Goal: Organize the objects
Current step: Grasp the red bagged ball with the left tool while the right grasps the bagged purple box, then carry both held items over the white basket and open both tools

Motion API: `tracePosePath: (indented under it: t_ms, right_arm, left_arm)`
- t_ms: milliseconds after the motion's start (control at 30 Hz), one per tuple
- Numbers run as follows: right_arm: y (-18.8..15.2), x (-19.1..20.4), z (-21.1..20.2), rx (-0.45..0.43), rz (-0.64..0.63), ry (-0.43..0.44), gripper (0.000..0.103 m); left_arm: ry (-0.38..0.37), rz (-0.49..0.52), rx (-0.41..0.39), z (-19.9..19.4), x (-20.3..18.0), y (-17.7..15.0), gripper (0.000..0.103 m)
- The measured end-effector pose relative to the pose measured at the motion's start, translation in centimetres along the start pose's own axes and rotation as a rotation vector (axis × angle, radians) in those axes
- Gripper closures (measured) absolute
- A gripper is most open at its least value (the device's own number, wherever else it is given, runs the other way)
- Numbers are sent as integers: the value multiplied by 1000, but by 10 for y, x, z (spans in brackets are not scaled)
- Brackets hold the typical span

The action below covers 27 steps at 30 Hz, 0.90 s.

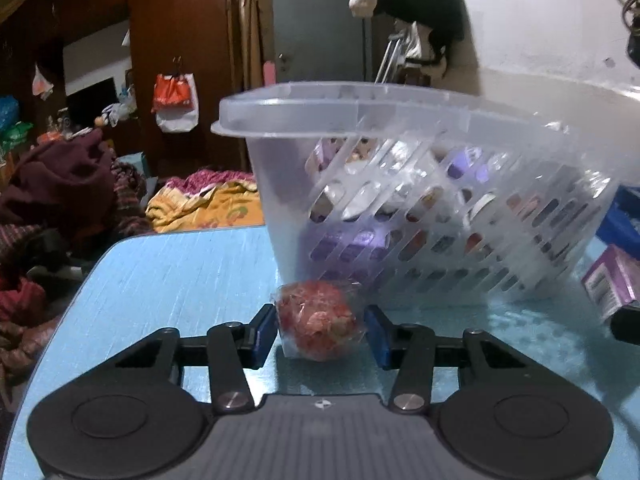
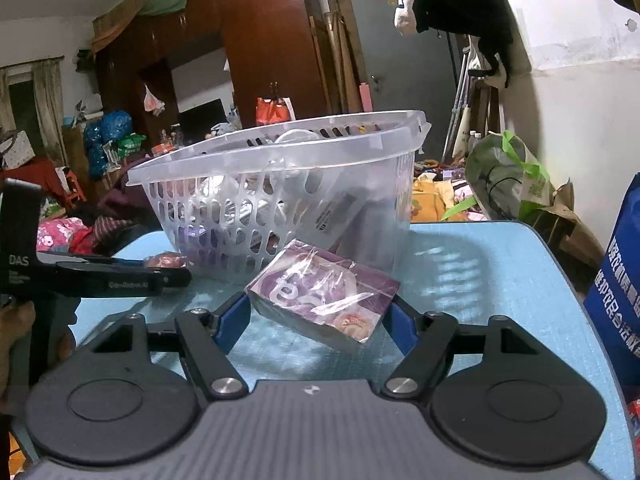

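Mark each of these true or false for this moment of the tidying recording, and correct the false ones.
1. The left hand-held gripper has a red ball-shaped item in clear wrap between its fingers. True.
2. The right hand-held gripper holds a green bottle. False: it is shut on a purple plastic-wrapped box.
3. The translucent slotted plastic basket stands on the light blue table. True.
4. The basket is empty. False: several packaged items show through its slots.
5. The purple box is already inside the basket. False: it is in front of it, outside.
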State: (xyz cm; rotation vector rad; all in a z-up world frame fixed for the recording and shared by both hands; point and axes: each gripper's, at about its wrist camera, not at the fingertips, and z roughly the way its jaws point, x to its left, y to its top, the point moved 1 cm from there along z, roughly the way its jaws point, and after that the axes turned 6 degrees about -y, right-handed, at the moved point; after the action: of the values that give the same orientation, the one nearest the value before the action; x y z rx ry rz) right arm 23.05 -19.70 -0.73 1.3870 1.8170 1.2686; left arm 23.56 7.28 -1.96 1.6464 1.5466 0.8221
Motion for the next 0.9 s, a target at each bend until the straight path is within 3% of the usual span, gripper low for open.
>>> tracePosePath:
  t_ms: [233, 467, 700, 900]
  right_arm:
    - [-1, -3, 1, -1, 12, -12, 28]
    - [-2, 4, -2, -21, -26, -18, 28]
    - [4, 12, -35, -170, -39, 34, 28]
    - [51, 31, -51, -308, -107, 18, 29]
  left_arm:
    - [-118, -18, -105, -29, 0, -11, 53]
    - [-155, -31, -187, -46, 0, -19, 53]
    - [-245, -36, -282, -76, 2, -11, 53]
    - [-262, 23, -385, -108, -8, 40, 53]
